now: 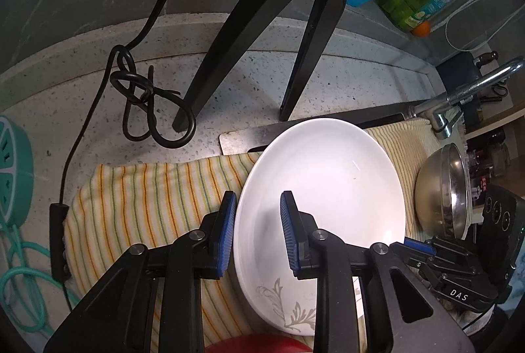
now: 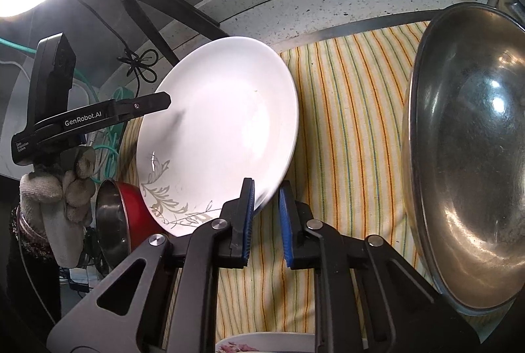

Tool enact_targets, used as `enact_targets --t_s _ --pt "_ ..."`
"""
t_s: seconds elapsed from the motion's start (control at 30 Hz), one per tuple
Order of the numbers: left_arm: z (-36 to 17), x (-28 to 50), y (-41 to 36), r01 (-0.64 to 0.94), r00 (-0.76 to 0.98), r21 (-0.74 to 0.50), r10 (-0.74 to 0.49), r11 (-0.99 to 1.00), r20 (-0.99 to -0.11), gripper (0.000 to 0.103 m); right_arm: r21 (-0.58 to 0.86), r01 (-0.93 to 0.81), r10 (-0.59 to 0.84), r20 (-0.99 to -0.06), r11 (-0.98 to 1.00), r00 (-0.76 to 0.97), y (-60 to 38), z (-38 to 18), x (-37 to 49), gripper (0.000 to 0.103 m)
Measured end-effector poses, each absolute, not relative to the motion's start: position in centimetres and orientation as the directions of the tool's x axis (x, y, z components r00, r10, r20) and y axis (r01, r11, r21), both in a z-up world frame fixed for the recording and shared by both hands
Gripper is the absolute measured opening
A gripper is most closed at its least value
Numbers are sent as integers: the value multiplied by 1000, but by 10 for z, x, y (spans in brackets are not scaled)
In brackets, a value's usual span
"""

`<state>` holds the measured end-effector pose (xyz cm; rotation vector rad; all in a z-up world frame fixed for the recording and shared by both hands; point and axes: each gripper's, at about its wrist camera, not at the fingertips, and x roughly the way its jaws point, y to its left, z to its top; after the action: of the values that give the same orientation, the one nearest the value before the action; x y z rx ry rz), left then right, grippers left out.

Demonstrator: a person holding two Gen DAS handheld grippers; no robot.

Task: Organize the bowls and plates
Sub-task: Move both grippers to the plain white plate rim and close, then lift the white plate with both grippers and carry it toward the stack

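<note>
A white plate (image 1: pixel 325 176) with a grey leaf print stands tilted over the striped cloth (image 1: pixel 147 202). My left gripper (image 1: pixel 259 198) straddles the plate's left rim. Its outer pad lies against the rim, while the inner pad hangs over the plate's inside with a shadow between them, so it is open. In the right wrist view my right gripper (image 2: pixel 267 185) is shut on the same plate (image 2: pixel 223 123) at its lower right rim. A steel bowl (image 2: pixel 466 156) leans on edge to the right. A red bowl (image 2: pixel 131 215) sits beneath the plate's lower left.
Black tripod legs (image 1: pixel 236 34) and a knotted cable (image 1: pixel 144 97) stand on the speckled counter behind the cloth. A faucet (image 1: pixel 466 90) is at the far right and a teal power strip (image 1: pixel 13 169) at the left. A flowered bowl (image 2: pixel 262 343) shows at the bottom edge.
</note>
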<state>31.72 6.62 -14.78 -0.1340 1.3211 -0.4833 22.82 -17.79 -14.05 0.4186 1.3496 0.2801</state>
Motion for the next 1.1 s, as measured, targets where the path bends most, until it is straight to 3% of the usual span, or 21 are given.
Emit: enact_targets --t_s 1.1 --pt "-87 256 40 328 229 -422 -505 845 -832 25 483 31 456 -844 875 282 -217 -78 165 15"
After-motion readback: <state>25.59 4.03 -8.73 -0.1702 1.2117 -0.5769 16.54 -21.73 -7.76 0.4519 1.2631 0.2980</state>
